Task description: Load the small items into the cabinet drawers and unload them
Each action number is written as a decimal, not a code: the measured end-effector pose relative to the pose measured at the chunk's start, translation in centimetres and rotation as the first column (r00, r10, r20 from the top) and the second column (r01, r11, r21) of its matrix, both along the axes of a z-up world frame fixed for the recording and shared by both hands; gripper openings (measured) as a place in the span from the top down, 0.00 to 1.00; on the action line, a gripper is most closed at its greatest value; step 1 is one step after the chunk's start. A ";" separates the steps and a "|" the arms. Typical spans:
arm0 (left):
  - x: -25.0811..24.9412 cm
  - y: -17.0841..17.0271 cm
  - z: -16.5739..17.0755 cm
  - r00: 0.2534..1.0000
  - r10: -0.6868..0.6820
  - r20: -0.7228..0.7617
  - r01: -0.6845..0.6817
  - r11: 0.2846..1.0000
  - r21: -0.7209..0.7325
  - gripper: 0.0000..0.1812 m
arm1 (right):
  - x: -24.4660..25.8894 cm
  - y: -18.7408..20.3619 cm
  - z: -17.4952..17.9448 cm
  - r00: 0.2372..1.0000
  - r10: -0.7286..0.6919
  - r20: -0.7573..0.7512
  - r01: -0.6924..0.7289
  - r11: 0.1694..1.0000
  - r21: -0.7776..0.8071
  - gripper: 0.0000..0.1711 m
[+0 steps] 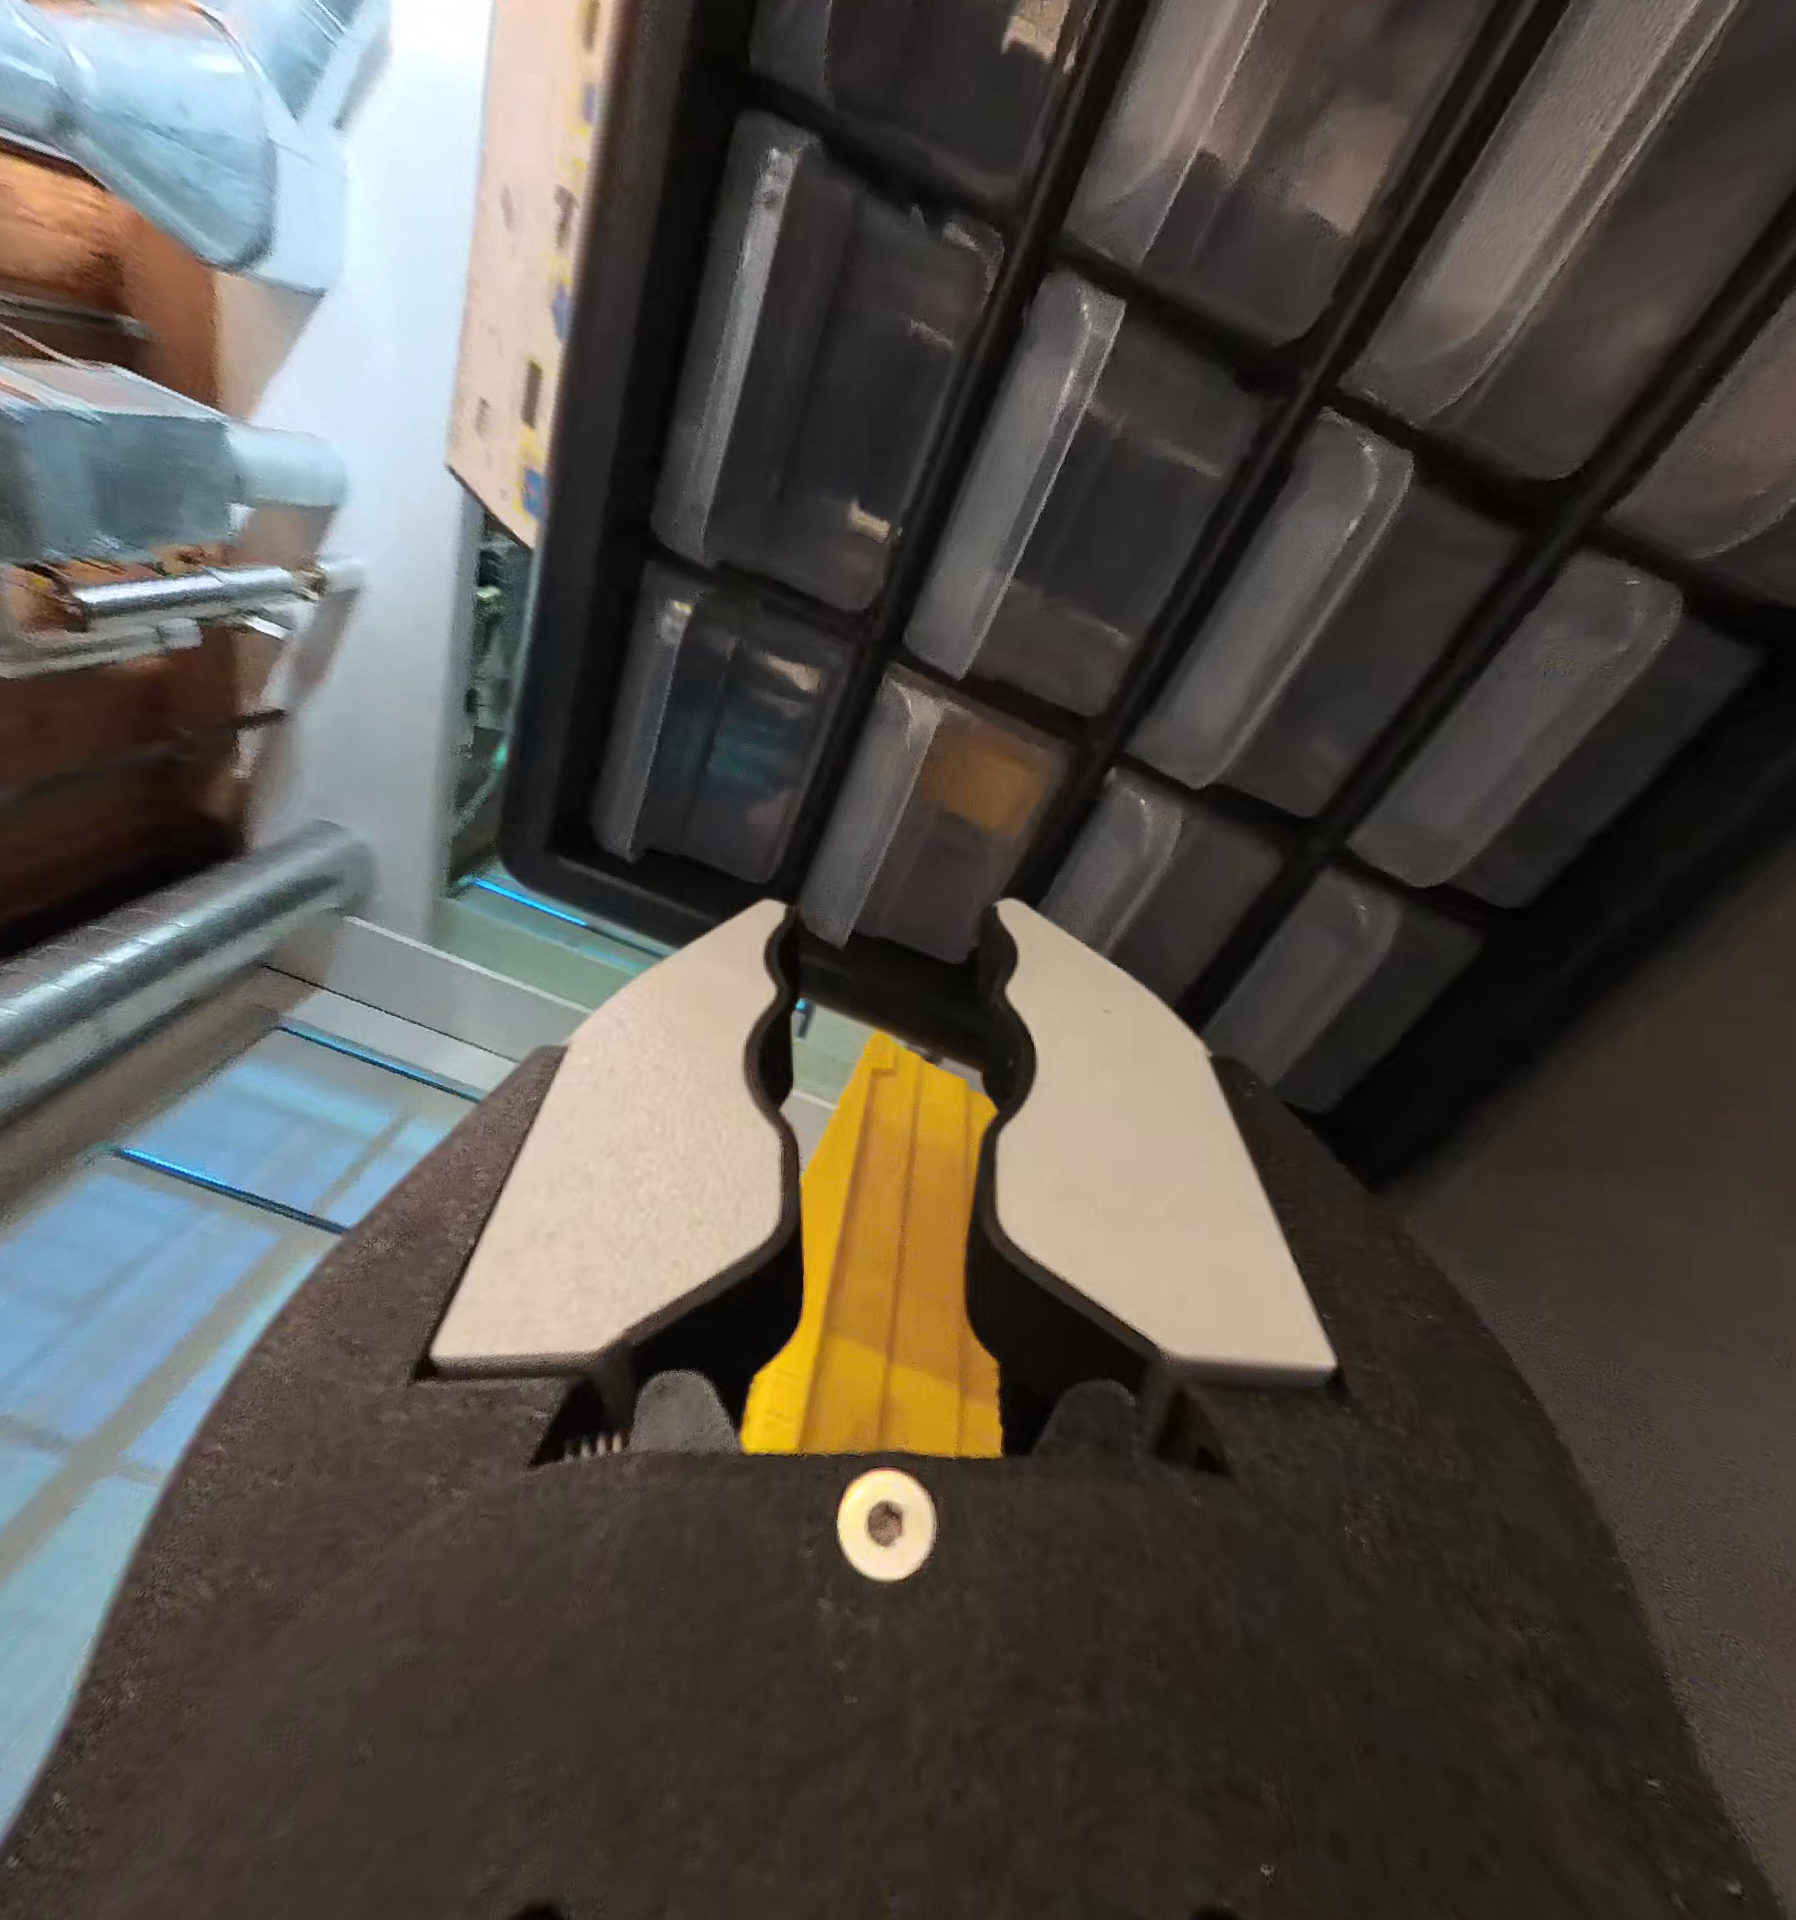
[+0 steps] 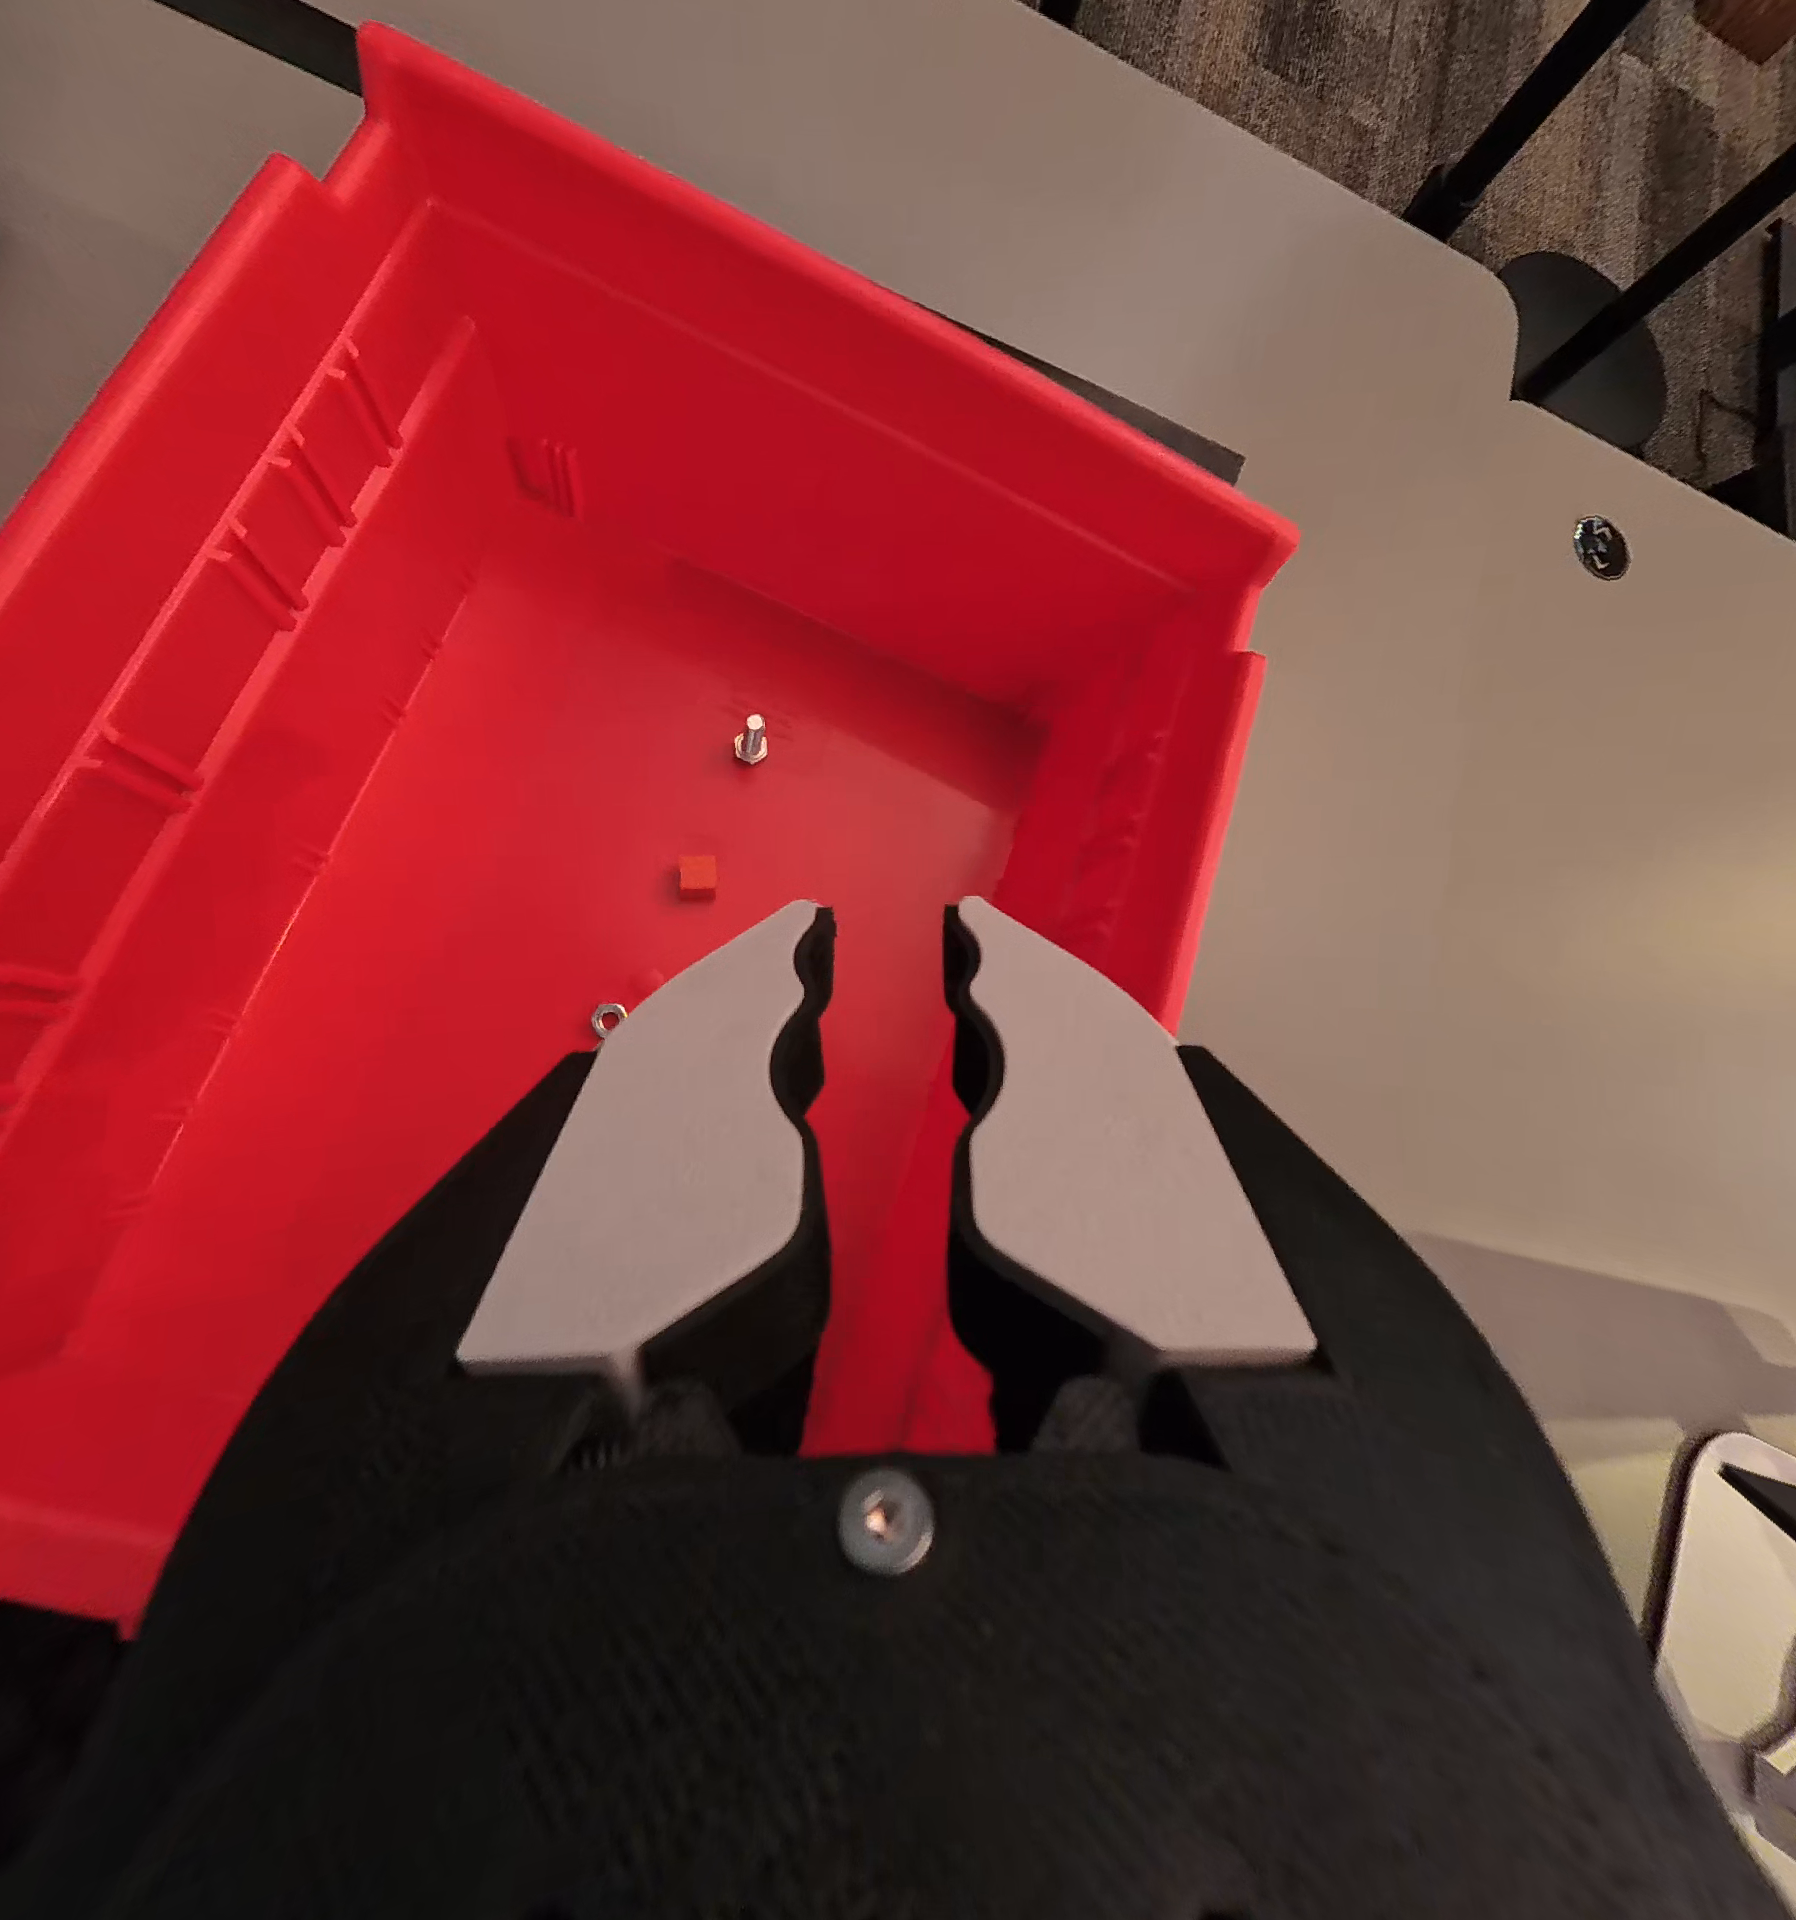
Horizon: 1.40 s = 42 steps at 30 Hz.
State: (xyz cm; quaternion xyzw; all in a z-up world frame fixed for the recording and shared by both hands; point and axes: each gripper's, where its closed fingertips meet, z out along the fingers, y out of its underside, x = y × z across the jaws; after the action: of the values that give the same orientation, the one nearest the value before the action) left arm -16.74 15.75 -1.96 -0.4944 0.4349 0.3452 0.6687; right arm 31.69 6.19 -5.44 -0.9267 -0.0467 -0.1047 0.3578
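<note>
Small items lie scattered on the floor of a red bin [image 2: 250, 644] that rests on a pale surface [image 2: 1496, 935]: a short metal bolt [image 2: 750, 738] standing on its head toward the far wall, a tiny red block [image 2: 696, 875] near the middle, and a little metal nut [image 2: 609, 1019] just beside the right tongs [image 2: 889, 914]. Those tongs hang over the bin's near right corner, released and holding nothing. All three pieces look light, hard and likely to skid on smooth plastic; the bolt is probably best pinched across its shank, the block across two flat faces, while the nut, lying flat, looks hardest to grip. The left tongs [image 1: 892, 914] are parted too, empty, just in front of the bottom row of the black cabinet [image 1: 1320, 457], at a clear drawer [image 1: 935, 821] with something yellowish inside; whether they touch it cannot be told. A yellow bin [image 1: 894, 1226] shows beneath them. The drawers appear thin, stiff and slick, best taken by the front lip. Beyond the cabinet's left edge are metal tubes [image 1: 135, 966], blurred, and a tiled floor; past the surface's far edge, dark carpet and black frame legs.
</note>
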 end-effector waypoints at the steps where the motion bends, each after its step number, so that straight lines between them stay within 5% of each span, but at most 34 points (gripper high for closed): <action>1: 0.2 0.3 0.1 1.000 0.005 -0.010 -0.004 1.000 0.015 0.82 | 0.0 0.0 -0.1 1.000 0.002 -0.001 -0.002 1.000 -0.003 0.88; 16: 1.3 1.6 1.0 0.994 0.018 -0.110 -0.006 0.994 0.108 0.95 | -1.0 0.6 -0.2 0.999 0.037 0.035 -0.035 0.998 -0.042 0.88; 26: -0.3 -2.7 1.0 0.991 -0.013 -0.135 0.031 0.991 0.129 0.95 | -5.6 1.6 5.5 0.984 0.116 0.132 -0.125 0.990 0.061 0.88; 31: -0.7 -4.2 1.0 0.992 -0.030 -0.120 0.044 0.991 0.123 0.95 | -16.0 2.4 10.8 0.923 0.376 0.086 -0.385 0.900 0.206 0.88; 36: -0.9 -4.8 0.6 0.993 -0.063 -0.096 0.073 0.992 0.104 0.95 | -33.0 -0.2 14.4 0.658 0.752 -0.040 -0.707 0.635 0.313 0.88; 39: -0.8 -4.8 0.6 0.994 -0.070 -0.089 0.079 0.992 0.098 0.95 | -42.5 -1.1 12.8 0.489 0.870 -0.063 -0.844 0.491 0.217 0.88; 42: -1.0 -5.1 0.5 0.994 -0.079 -0.077 0.086 0.992 0.091 0.95 | -47.6 1.4 10.5 0.478 0.878 -0.042 -0.878 0.479 0.026 0.87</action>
State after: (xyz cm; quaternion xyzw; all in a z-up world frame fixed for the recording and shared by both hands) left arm -17.70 10.63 -1.45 -0.4310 0.4625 0.3554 0.6885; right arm -15.96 7.63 5.05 -0.7753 -0.5044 0.1155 0.3623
